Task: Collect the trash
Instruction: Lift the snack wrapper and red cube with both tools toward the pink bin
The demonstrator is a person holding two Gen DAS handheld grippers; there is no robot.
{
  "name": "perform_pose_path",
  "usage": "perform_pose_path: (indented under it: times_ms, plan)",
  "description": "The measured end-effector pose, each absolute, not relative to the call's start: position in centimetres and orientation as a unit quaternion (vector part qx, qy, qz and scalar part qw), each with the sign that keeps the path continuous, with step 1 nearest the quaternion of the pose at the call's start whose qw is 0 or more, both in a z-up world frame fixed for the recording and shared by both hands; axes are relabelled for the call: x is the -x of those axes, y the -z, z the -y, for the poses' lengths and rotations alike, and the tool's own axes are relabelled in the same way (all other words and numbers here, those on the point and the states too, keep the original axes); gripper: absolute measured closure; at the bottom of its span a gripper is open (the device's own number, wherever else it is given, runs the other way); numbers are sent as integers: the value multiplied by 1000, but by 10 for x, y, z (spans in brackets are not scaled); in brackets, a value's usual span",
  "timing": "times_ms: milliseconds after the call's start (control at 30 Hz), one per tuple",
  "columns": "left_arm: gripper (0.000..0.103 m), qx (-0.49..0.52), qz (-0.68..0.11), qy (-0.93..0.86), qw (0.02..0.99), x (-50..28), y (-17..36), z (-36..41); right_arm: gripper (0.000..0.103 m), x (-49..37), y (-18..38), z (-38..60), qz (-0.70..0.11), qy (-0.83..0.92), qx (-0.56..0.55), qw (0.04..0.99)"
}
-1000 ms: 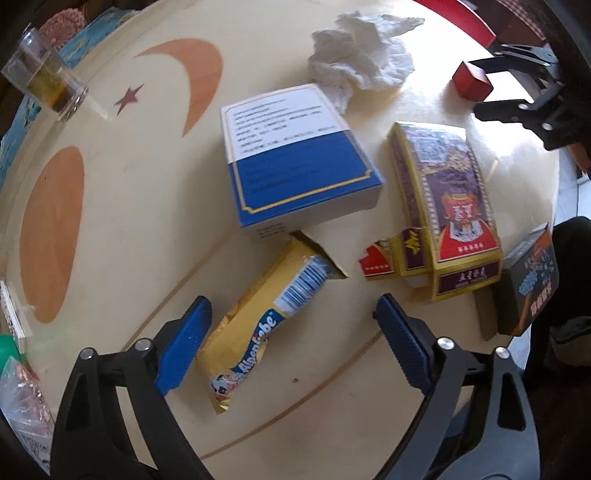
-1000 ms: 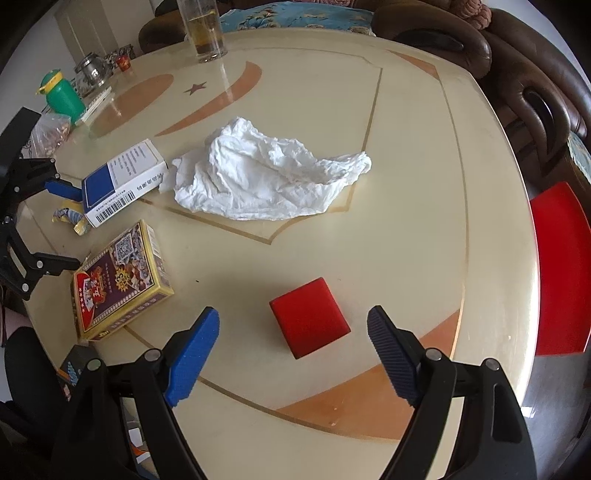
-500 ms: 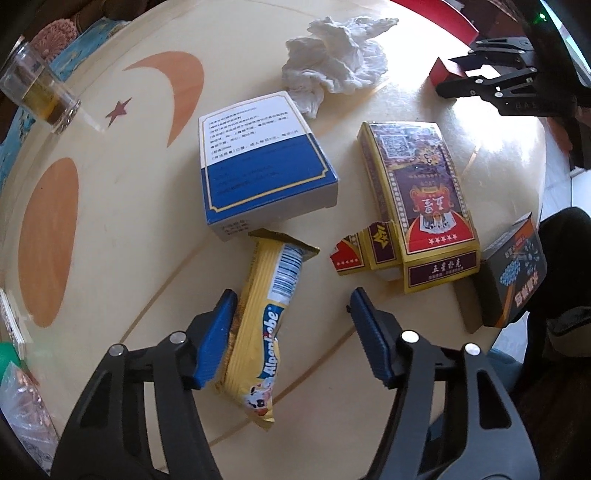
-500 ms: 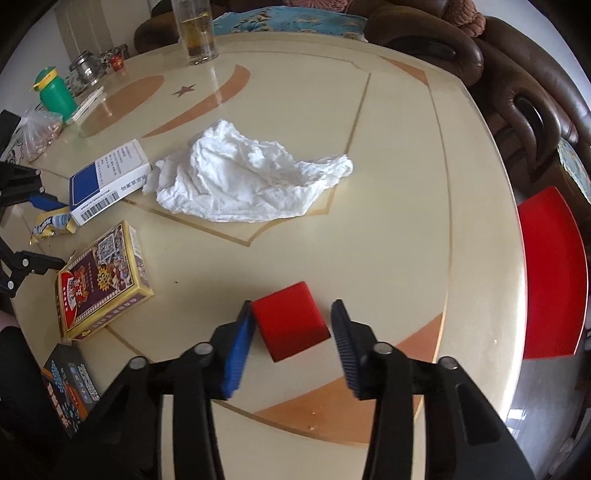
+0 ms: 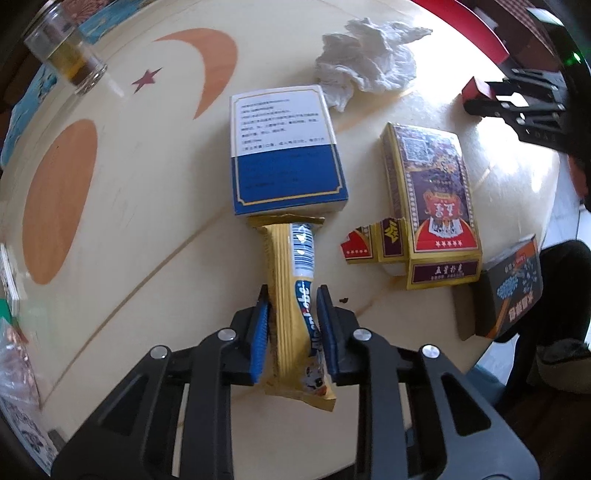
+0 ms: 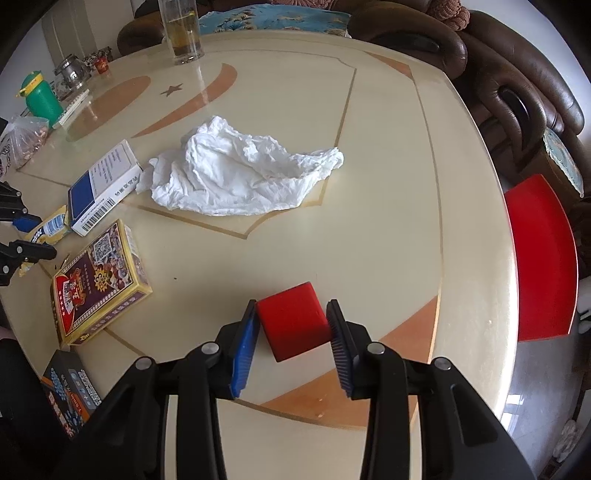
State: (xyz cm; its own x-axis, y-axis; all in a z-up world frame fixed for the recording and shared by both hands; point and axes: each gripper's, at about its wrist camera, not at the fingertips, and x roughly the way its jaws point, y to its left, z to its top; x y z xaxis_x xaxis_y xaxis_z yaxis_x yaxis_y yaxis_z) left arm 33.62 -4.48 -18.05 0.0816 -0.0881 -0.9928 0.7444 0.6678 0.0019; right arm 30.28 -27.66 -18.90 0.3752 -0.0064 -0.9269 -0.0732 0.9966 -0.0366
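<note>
My left gripper (image 5: 291, 295) is shut on a yellow snack wrapper (image 5: 295, 280), gripping its lower half; its torn top end touches a blue-and-white box (image 5: 284, 151). My right gripper (image 6: 291, 310) is shut on a small red box (image 6: 293, 319) near the table's front edge. A crumpled white tissue (image 6: 240, 173) lies mid-table and also shows in the left wrist view (image 5: 365, 66). A purple-and-gold card box (image 5: 432, 199) with a torn flap lies right of the wrapper.
The round cream table (image 6: 388, 166) also bears a glass of yellow liquid (image 6: 181, 33), a green bottle (image 6: 38, 98) and a dark box (image 5: 513, 291) at its edge. A brown sofa (image 6: 517, 81) and a red stool (image 6: 539, 258) stand beyond.
Both grippers closed from wide open: the left onto the yellow wrapper, which turned to lie along the fingers, and the right onto the red box.
</note>
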Motion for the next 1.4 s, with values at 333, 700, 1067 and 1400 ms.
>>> perform_pose_path:
  times_ms: [333, 700, 1067, 1400]
  plan:
    - [83, -248, -614, 271, 698, -335, 182, 32, 66, -293, 180, 273, -556, -1, 32, 830]
    - [86, -229, -603, 258, 719, -327, 165, 15, 67, -277, 158, 262, -540, 0, 33, 841]
    - [86, -224, -564, 252, 754, -296, 110, 12, 67, -256, 112, 245, -510, -5, 42, 859]
    - [86, -221, -519, 257, 784, -243, 57, 10, 67, -207, 52, 209, -468, -26, 59, 881]
